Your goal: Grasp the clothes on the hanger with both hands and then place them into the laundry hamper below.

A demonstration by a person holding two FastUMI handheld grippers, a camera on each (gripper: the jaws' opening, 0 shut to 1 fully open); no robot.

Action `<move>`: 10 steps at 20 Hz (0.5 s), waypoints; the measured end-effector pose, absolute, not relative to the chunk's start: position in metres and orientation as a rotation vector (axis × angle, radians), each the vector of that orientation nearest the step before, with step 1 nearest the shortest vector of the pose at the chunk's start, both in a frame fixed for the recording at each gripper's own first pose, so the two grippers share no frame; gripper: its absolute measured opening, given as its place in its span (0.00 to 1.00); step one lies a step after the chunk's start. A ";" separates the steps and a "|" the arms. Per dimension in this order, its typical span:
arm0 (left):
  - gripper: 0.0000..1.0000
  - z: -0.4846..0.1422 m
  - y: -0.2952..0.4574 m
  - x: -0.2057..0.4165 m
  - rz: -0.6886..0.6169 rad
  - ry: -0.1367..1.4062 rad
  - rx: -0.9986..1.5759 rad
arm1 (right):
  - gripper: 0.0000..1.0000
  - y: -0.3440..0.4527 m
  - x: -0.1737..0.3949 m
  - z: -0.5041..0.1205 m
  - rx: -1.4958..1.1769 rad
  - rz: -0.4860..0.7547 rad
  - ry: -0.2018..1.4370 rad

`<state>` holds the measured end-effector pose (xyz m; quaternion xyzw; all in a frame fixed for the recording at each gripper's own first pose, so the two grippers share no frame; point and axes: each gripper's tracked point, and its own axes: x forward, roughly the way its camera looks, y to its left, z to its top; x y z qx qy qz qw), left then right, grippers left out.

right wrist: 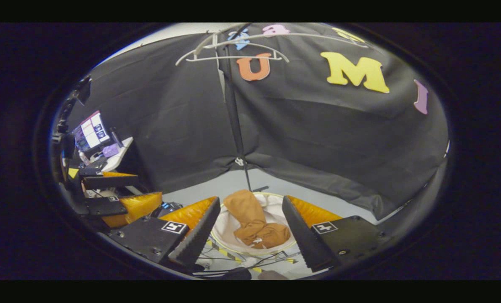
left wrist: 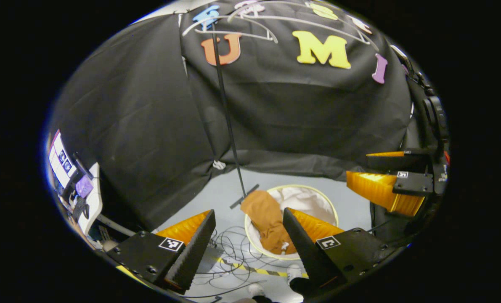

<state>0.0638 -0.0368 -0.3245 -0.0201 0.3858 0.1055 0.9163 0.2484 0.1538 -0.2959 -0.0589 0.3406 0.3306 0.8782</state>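
Garment: crumpled orange-brown cloth (right wrist: 254,225) lies in the round white-lined laundry hamper (right wrist: 225,229) (far rim hidden by it).
Grippers: left gripper (left wrist: 244,248) and right gripper (right wrist: 248,242) gape wide, holding nothing.
Writing: none legible.

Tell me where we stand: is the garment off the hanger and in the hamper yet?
Looks nearly done. The brown garment lies in the white-lined laundry hamper, one end draped over its rim. The white hangers up top hang bare. Nothing is in hand: the left gripper and right gripper are both open above the hamper. What may remain is tucking the draped end inside.
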 end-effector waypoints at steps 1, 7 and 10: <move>0.99 -0.307 -0.031 0.066 0.222 0.755 -0.046 | 0.94 0.155 0.245 -0.281 -0.129 0.685 0.681; 0.99 -0.187 0.013 0.056 0.198 0.523 -0.026 | 0.94 0.177 0.209 -0.159 -0.078 0.593 0.464; 1.00 -0.126 0.040 0.025 0.205 0.409 -0.017 | 0.99 0.173 0.183 -0.097 -0.014 0.534 0.374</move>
